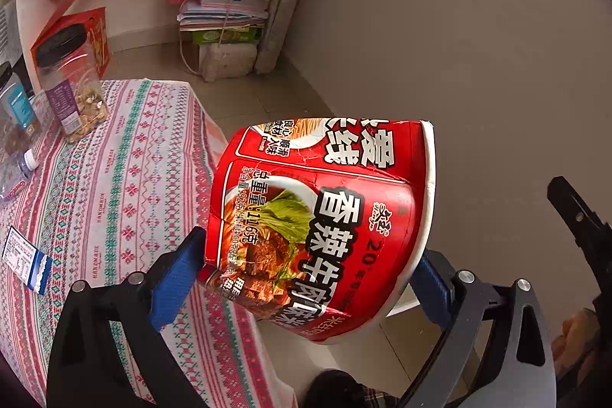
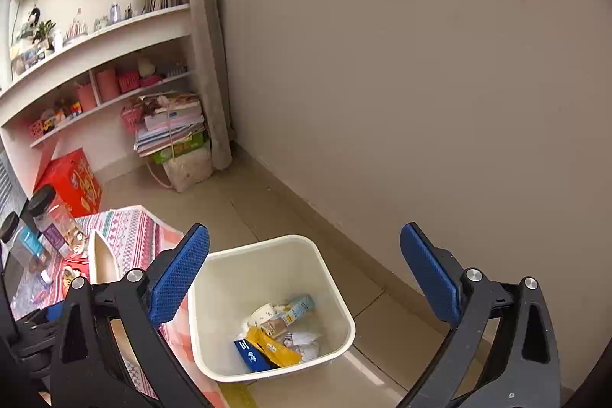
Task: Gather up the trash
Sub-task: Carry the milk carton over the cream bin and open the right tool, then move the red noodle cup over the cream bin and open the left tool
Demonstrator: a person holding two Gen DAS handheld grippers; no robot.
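The crushed red paper instant-noodle cup (image 1: 321,228) is pinched between the blue pads of the left hand-held gripper (image 1: 306,278), held in the air past the table's edge, above the tiled floor (image 1: 267,98). It lies tilted on its side, long axis running from lower left to upper right, white rim toward the right. The table (image 1: 126,178), just beside it, wears a pink and green patterned cloth and carries clear plastic jars with black lids (image 1: 72,79). The right hand-held gripper (image 2: 306,278) is spread wide and empty above a white square plastic bin (image 2: 267,301) of wrappers on the floor, beside the table and near a plain beige wall (image 2: 420,64). White shelves (image 2: 99,41) fill the corner.
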